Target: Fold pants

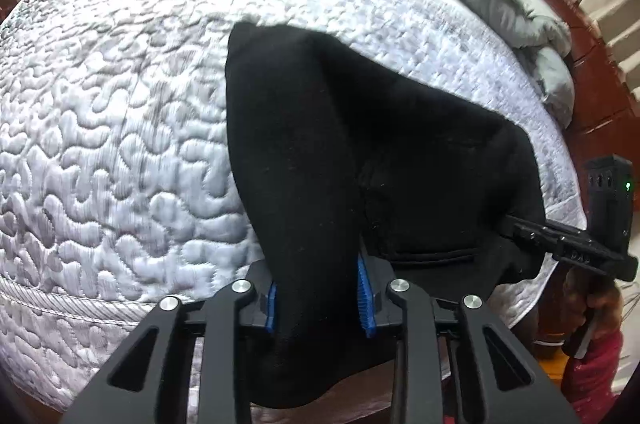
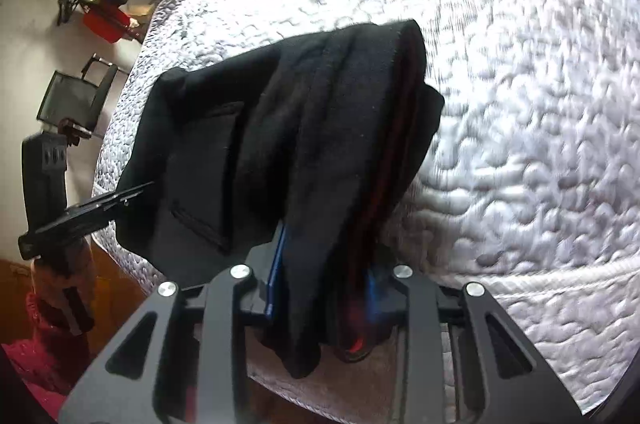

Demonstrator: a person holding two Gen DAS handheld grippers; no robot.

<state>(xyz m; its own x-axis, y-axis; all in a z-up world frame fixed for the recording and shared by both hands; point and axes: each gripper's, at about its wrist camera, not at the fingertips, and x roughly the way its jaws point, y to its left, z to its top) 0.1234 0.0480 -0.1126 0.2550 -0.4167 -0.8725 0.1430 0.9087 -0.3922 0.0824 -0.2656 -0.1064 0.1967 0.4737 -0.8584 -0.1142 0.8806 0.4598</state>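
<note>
Both tongs, left [image 1: 316,298] and right [image 2: 326,282], are clamped on the black pants [image 1: 360,151]: soft, floppy, light, so pinching bunched edges works.

Both tools angled down — left tool [image 1: 318,304], right tool [image 2: 326,288] clamped on cloth.

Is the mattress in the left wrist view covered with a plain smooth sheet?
No. The mattress shows a white quilted surface with a raised wavy stitch pattern, and the black pants lie on it.
</note>
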